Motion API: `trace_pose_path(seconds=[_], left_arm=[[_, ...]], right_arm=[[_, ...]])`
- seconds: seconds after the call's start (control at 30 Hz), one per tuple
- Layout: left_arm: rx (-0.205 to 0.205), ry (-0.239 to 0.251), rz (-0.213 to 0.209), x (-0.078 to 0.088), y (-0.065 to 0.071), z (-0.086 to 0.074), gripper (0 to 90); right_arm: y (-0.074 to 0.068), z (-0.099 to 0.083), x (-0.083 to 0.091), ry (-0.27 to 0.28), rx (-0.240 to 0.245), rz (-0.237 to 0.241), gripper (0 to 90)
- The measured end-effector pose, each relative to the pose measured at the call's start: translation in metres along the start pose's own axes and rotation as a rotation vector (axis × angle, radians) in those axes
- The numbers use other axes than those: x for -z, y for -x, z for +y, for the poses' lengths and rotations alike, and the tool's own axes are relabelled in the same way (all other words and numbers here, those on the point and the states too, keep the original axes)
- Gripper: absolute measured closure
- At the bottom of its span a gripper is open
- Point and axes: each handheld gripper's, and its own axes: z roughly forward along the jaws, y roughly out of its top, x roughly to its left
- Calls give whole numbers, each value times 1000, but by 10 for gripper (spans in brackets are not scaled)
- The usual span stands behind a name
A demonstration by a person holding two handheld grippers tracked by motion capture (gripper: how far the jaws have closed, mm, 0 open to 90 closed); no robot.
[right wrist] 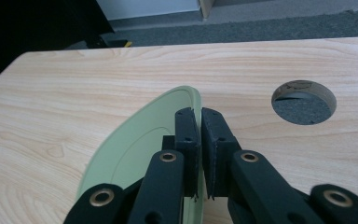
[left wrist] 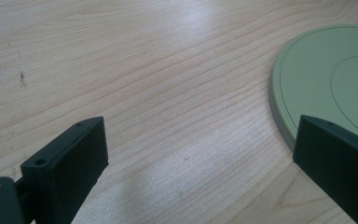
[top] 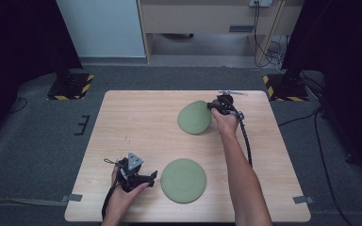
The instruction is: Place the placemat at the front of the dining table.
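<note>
Two round green plates are on the wooden table. One plate lies flat near the front edge; its rim shows at the right of the left gripper view. My left gripper rests just left of it, jaws wide open over bare wood with nothing between them. The other plate is tilted up on edge at the back middle. My right gripper is shut on its right rim; the right gripper view shows both jaws pinching the plate's edge.
A round hole goes through the tabletop beyond the held plate. Two black stands with yellow-striped bases sit on the grey carpet behind the table. The right gripper's cable trails along the forearm.
</note>
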Motion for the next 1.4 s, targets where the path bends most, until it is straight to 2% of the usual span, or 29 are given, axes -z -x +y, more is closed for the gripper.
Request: trace_pose_path(seconds=[0.1, 0.27, 0.4, 0.57, 0.67, 0.77, 1.0, 1.03, 1.23, 1.4], left_arm=[[3, -1, 1, 0, -1, 0, 23], [-2, -2, 1, 0, 1, 0, 23], [-1, -2, 3, 0, 1, 0, 23], [-2, -6, 6, -1, 1, -1, 23], [-4, -9, 4, -2, 2, -1, 23], [-5, -9, 5, -2, 3, 0, 23], [-2, -10, 8, -1, 0, -1, 22], [0, -10, 8, -1, 0, -1, 22], [14, -8, 9, 0, -4, -1, 20], [6, -8, 9, -1, -3, 0, 20]], right_arm=[[2, -3, -1, -13, 24, -31, 812], [5, -7, 1, 6, 63, -113, 549], [8, -10, 6, -5, 87, -131, 496], [7, -11, 9, -21, 131, -148, 368], [6, -10, 12, -27, 147, -164, 299], [5, -9, 14, -37, 156, -160, 233], [1, -8, 23, -49, 179, -160, 146], [0, -8, 27, -45, 167, -153, 135], [-2, -8, 46, -21, 188, -141, 121], [1, -10, 62, -9, 188, -135, 114]])
